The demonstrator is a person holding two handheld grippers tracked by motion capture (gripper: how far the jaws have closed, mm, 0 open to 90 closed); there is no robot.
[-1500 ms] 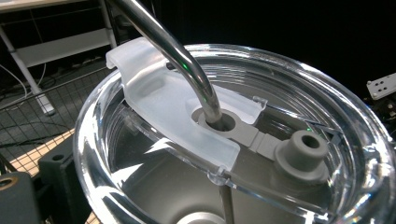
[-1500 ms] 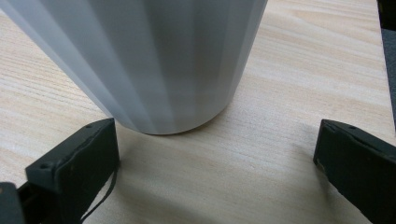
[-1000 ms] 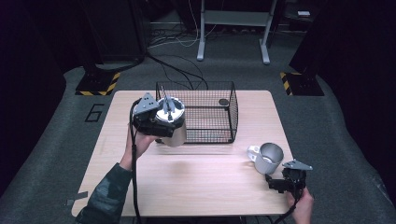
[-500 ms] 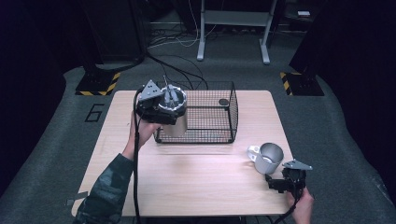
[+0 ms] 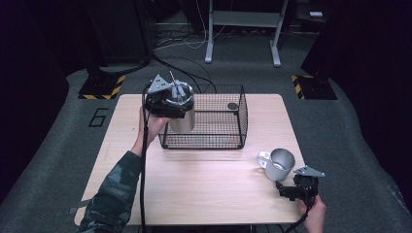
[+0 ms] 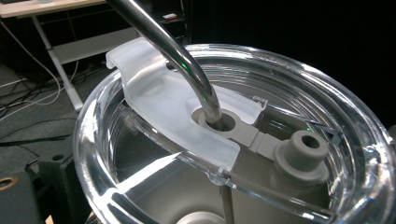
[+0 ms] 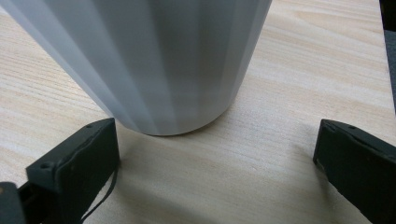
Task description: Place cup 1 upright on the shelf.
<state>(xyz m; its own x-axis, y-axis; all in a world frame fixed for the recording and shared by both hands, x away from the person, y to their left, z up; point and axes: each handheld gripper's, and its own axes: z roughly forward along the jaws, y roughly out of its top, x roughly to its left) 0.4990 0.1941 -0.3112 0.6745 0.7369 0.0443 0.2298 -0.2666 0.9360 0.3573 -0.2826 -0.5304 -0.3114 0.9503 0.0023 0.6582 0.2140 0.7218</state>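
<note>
A steel tumbler (image 5: 182, 120) with a clear lid (image 6: 154, 107) and a bent metal straw (image 6: 187, 65) hangs over the left end of a black wire basket (image 5: 218, 141). My left gripper (image 5: 167, 100) grips it at the top rim, and its jaws are hidden by the lid. At the table's front right, a metal mug (image 5: 280, 163) with a white handle stands upright. My right gripper (image 5: 292, 187) sits just behind it, low on the wood. In the right gripper view, the open gripper (image 7: 215, 158) shows its jaws wide apart, with the mug's base (image 7: 149, 60) just ahead.
A small dark disc (image 5: 232, 106) lies in the basket's far right corner. The wooden table (image 5: 204, 194) has bare room in front of the basket. Beyond the table are a dark floor, cables, striped floor blocks and a metal stand.
My left gripper has lifted the tumbler and carried it away from the person, up over the basket's left end. The right gripper and the mug have stayed put.
</note>
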